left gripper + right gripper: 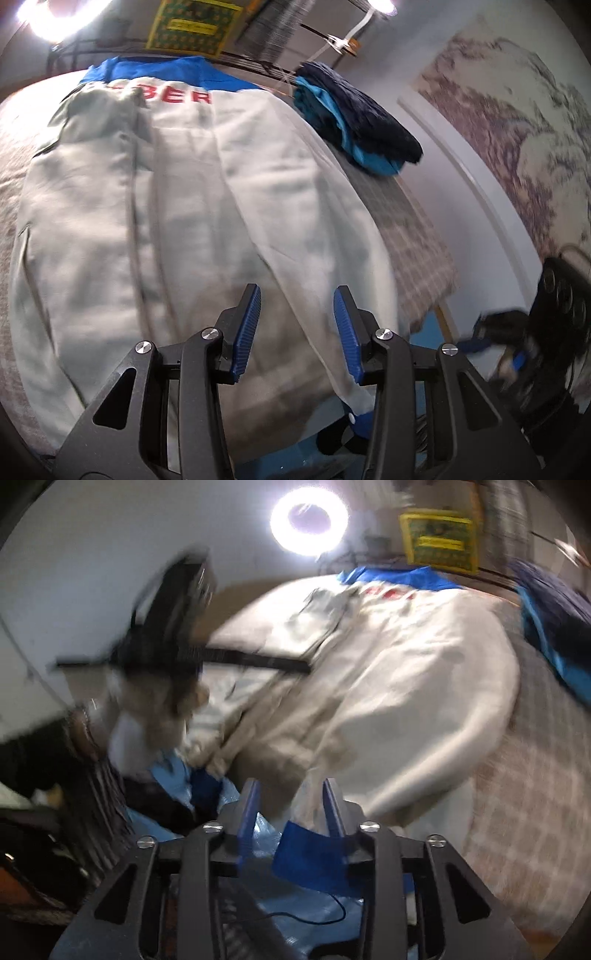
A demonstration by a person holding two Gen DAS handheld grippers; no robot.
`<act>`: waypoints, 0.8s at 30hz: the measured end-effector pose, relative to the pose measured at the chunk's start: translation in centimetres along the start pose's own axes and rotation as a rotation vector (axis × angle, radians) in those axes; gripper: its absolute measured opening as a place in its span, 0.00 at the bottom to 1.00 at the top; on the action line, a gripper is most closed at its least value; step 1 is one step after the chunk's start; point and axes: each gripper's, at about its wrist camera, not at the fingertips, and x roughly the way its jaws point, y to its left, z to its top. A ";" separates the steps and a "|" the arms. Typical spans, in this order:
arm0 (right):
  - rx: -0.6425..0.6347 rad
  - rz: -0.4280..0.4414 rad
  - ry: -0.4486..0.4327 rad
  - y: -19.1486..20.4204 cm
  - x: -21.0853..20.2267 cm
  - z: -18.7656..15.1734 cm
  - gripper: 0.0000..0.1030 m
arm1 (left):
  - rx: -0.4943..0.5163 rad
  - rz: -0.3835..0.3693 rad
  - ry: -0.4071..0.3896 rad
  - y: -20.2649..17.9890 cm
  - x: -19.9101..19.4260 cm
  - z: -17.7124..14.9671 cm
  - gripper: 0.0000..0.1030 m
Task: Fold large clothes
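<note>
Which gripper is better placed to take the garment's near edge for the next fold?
Probably the left gripper: its open jaws hover over the pale garment. The right gripper, also open, sits off the hem.

Black frames, silver screws, 2 ribbed blue fingers [245, 332] each.

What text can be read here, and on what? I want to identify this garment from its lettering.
"BER" in red, on the grey garment just below its blue band; letters before it are hidden by a fold.
Yellow-green sign behind the bed: print too blurred to read.
Right wrist view: red lettering smeared, unreadable.
</note>
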 end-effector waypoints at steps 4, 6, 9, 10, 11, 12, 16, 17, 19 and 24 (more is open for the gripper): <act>0.227 -0.087 -0.063 -5.9 -1.9 -2.0 0.34 | 0.038 -0.042 0.031 -2.3 0.5 -1.4 0.40; 0.329 -0.130 -0.066 -8.7 -2.2 -3.1 0.34 | 0.070 -0.054 0.058 -4.1 1.2 -2.5 0.40; 0.433 -0.137 -0.097 -11.5 -3.0 -3.3 0.34 | 0.157 -0.048 0.101 -6.9 2.7 -4.3 0.40; 0.455 -0.131 -0.118 -12.2 -3.5 -2.8 0.34 | 0.178 -0.040 0.106 -7.5 3.0 -4.7 0.40; 0.476 -0.120 -0.145 -12.8 -4.0 -2.3 0.34 | 0.209 -0.034 0.115 -8.4 3.4 -5.2 0.40; 0.498 -0.098 -0.176 -13.6 -4.4 -1.4 0.34 | 0.221 -0.034 0.121 -8.8 3.6 -5.3 0.40; 0.538 -0.097 -0.260 -17.1 -4.6 2.8 0.35 | 0.223 -0.017 0.137 -9.3 4.4 -5.6 0.40; 0.541 -0.105 -0.268 -17.9 -4.2 3.7 0.35 | 0.217 -0.006 0.145 -9.1 4.6 -5.6 0.40; 0.557 -0.106 -0.278 -20.0 -2.7 5.7 0.35 | 0.204 0.022 0.168 -8.3 5.2 -6.0 0.40; 0.611 -0.106 -0.258 -24.3 1.5 8.5 0.46 | 0.193 0.056 0.223 -6.4 6.3 -7.5 0.40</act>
